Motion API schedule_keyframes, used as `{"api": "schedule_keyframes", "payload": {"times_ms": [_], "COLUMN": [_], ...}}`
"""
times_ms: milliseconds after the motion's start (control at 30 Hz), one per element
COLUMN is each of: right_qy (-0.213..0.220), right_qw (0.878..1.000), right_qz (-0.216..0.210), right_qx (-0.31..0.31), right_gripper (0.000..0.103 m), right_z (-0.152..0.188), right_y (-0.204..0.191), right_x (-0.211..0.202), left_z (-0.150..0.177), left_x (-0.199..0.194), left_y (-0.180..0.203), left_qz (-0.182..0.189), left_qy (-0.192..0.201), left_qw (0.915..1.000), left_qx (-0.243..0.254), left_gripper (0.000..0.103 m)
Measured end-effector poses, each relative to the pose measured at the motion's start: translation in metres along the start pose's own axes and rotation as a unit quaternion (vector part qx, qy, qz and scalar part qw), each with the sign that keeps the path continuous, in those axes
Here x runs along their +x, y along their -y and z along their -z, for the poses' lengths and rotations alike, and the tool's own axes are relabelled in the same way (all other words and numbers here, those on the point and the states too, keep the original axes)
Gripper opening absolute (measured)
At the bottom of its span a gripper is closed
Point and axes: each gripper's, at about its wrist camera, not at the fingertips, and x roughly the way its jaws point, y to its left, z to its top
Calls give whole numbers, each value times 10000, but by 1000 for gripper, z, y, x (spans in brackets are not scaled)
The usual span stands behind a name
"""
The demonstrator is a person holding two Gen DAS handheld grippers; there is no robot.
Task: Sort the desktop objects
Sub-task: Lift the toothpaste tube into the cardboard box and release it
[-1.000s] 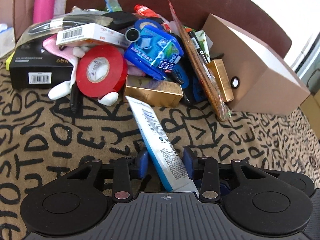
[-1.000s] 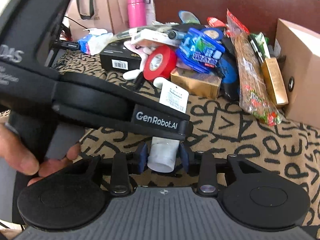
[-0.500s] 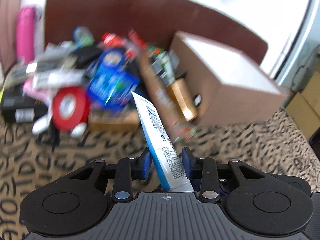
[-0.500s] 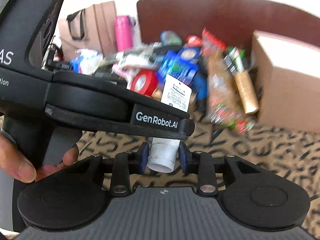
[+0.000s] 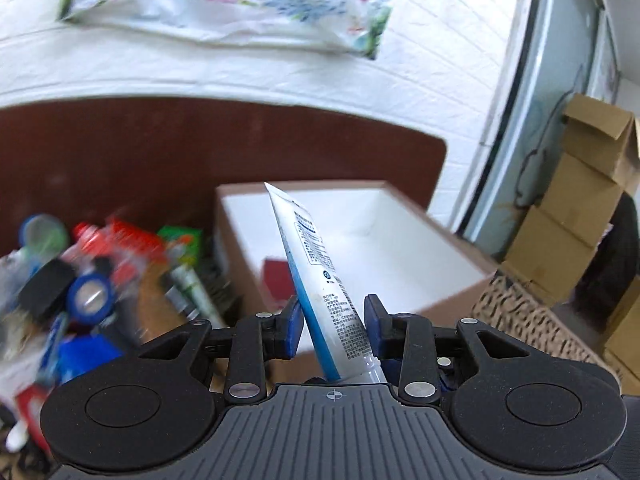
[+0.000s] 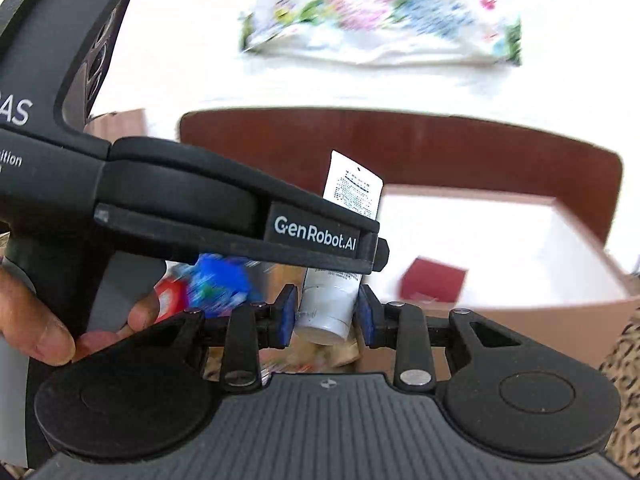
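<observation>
Both grippers, left (image 5: 333,322) and right (image 6: 325,314), pinch one tube (image 5: 316,280) (white and blue); the left gripper's black body (image 6: 208,216) blocks the messy pile (image 5: 80,280) beside the open box (image 5: 452,256).

Floral cloth (image 5: 224,4), stacked cardboard boxes (image 5: 576,216)

The tube (image 5: 320,276) stands tilted between the jaws of the left gripper (image 5: 331,330), its flat end up and leaning left; in the right wrist view its cap end sits between the jaws of the right gripper (image 6: 326,316). Behind the tube, an open box (image 5: 448,236) sits toward the desk's far right, against the curved backboard (image 5: 160,152). A small box (image 6: 434,280) lies inside it, near its front wall. Left of the open box, a blurred heap of objects (image 5: 80,280) crowds the desk's far left. Stacked cartons (image 5: 580,208) stand beyond the desk's right edge.
</observation>
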Motion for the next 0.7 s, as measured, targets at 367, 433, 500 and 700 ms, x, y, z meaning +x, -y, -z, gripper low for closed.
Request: {"api": "schedule_keyframes", "payload": {"times_ms": [367,433,500,700], "right_qy": [-66,-176,-285,-640], "right_qw": [9975,9969,9961,9924], "right_qz": [527,595,640,753], "right_qx": [462,476,542,737], "right_gripper": [36,36,36,36], "right_z": [-19,-16,-18,-9], "right_y": [73,82,98,123], "right_x": [40,51,61,93], "left_z": [-43,-43,-43,-43], "left_x": [91,109,128,182], "left_y": [16,20,22,20], "left_qz": [613,641,653,726], "left_qy": [-366,-454,-553,-1037], "left_qw": [9974,9969,9962,9919], "left_qx": [11,87,136,66], "left_gripper": [32,32,32,32]}}
